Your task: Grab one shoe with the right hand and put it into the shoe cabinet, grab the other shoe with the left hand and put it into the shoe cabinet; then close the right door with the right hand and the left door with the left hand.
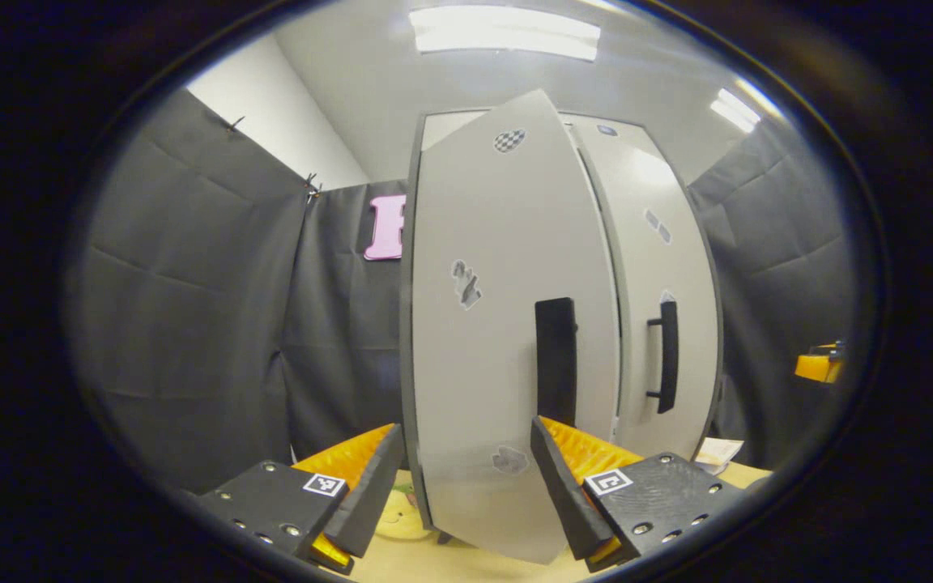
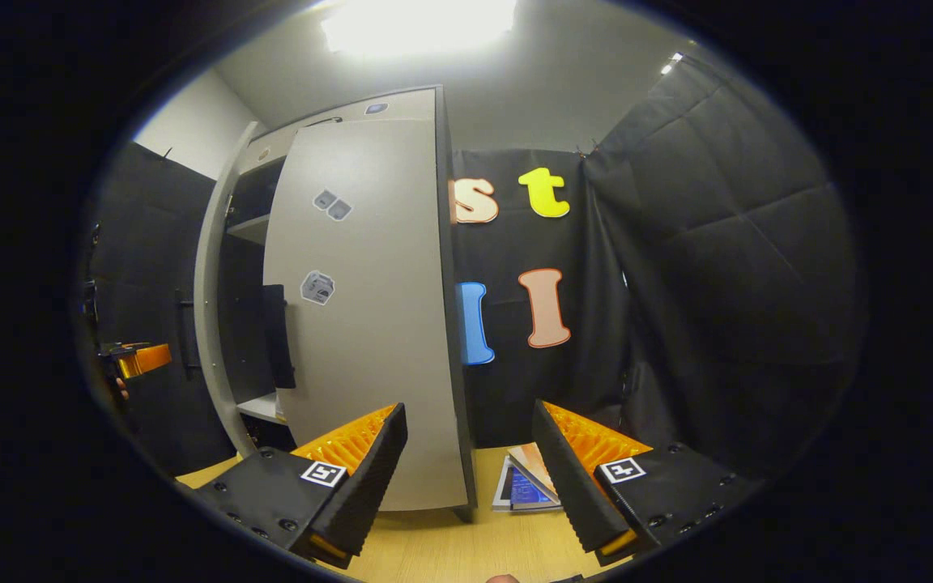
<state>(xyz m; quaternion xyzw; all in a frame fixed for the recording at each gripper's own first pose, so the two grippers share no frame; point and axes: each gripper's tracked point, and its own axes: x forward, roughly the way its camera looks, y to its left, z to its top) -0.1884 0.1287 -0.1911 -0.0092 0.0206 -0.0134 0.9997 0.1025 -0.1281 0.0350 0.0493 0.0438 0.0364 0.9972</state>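
Left gripper view: the released left claw straddles the shoe cabinet's left door, ajar beside its black handle; right door faces the spread right claw. Both stiff panels likely swing lightly.

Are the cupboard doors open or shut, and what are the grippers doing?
Left grey cabinet door with black handle: partly open, swung outward.
Right grey cabinet door with black handle: looks nearly closed.
Left gripper: open, fingers either side of the left door's lower edge, not pressing.
Right gripper: open, holding nothing, near the right door's edge.
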